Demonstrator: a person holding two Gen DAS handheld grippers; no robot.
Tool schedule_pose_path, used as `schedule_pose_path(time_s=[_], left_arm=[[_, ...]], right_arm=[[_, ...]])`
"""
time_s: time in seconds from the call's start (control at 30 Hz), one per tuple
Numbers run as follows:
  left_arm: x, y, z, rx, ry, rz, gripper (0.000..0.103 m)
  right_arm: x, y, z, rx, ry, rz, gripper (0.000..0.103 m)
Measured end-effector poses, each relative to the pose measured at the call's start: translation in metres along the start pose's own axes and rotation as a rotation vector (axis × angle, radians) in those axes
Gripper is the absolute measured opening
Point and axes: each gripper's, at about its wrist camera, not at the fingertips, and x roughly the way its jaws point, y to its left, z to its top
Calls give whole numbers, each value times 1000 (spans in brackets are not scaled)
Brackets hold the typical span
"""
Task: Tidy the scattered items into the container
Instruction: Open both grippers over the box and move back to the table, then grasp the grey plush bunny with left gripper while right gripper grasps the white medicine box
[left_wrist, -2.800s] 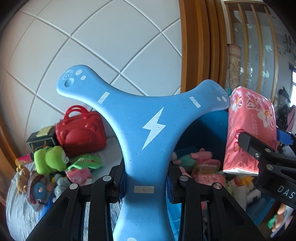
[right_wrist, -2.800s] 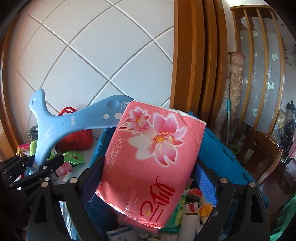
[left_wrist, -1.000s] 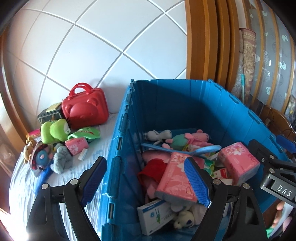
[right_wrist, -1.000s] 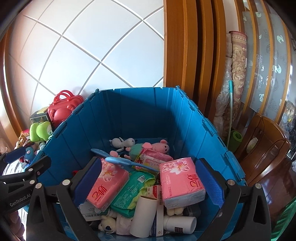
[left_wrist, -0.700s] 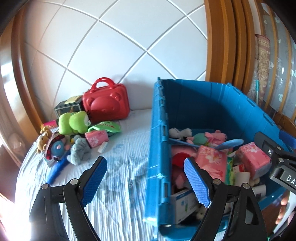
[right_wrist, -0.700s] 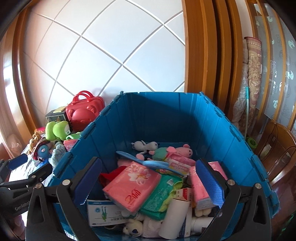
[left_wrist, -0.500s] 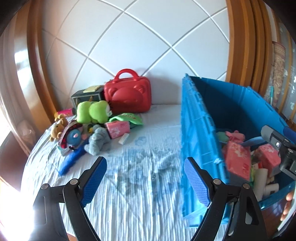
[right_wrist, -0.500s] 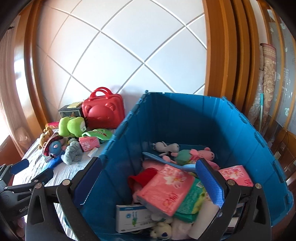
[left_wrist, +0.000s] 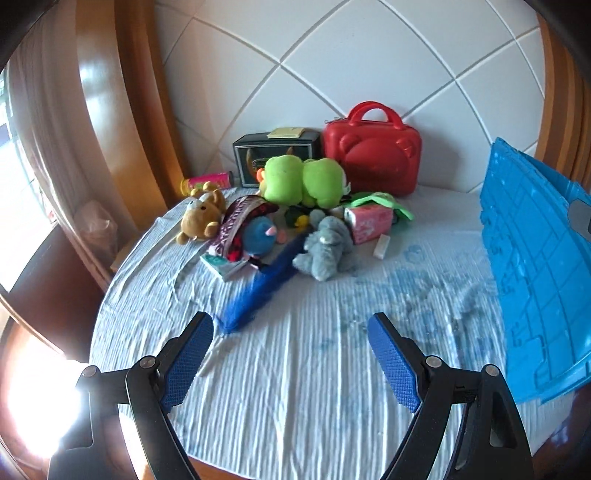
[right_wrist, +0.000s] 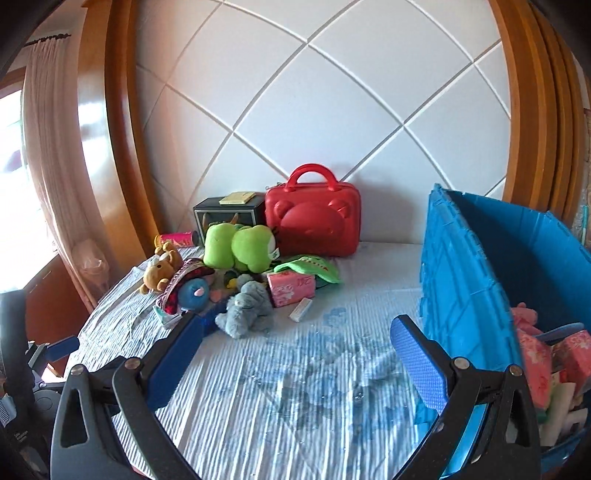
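left gripper (left_wrist: 290, 354) spread, nothing held | right gripper (right_wrist: 297, 354) spread, nothing held | grey plush toy (left_wrist: 327, 245) lies in pile on cloth, well apart from blue bin (left_wrist: 535, 258) | judged soft, light; best pinched across body

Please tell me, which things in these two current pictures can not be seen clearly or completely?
- Blue crate: the right wrist view's edge cuts off most of its contents; the left wrist view shows only its outer wall.
- Dark blue object: blurred in the left wrist view, half hidden by the right gripper finger in the other.
- Black box: its print is covered by the green plush.
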Motion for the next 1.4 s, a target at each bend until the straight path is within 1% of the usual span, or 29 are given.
schedule_pose_path(time_s=[0.1,0.17,0.27,0.37,0.5,0.7,0.77,0.9,1.03,1.1,1.17,1.3,1.37,1.4], left_arm=[[29,30,-4,-22,56,6,86],[50,43,-7,-32,94,6,86],[81,51,-11,-43,147,11,86],[109,48,-12,-46,196,8,86],[146,33,-5,-42,245,6,86],[203,3,6,-11,314,-21,86],[222,-7,14,4,332,-37,86],[263,-33,39,73,350,-65,86],[305,-59,71,126,336,-103,86],[327,-68,83,141,345,-114,86],[347,-75,92,155,354,-126,86],[383,-83,106,163,370,-161,86],[400,-88,111,160,390,-192,86],[408,-90,110,166,401,-192,86]], right_arm=[[33,22,-10,-7,81,1,103],[55,29,-17,-10,131,-3,103],[88,32,-27,-17,203,-1,103],[122,28,-35,-19,261,6,103],[168,14,-42,-3,329,23,103],[231,-7,-52,41,429,-5,103],[247,-13,-53,61,453,-15,103],[281,-24,-56,103,499,-35,103],[311,-33,-48,117,511,-86,103],[326,-37,-41,129,503,-92,103],[344,-39,-35,148,500,-89,103],[391,-40,-26,158,532,-121,103],[413,-39,-25,165,554,-116,103],[421,-38,-26,166,559,-111,103]])
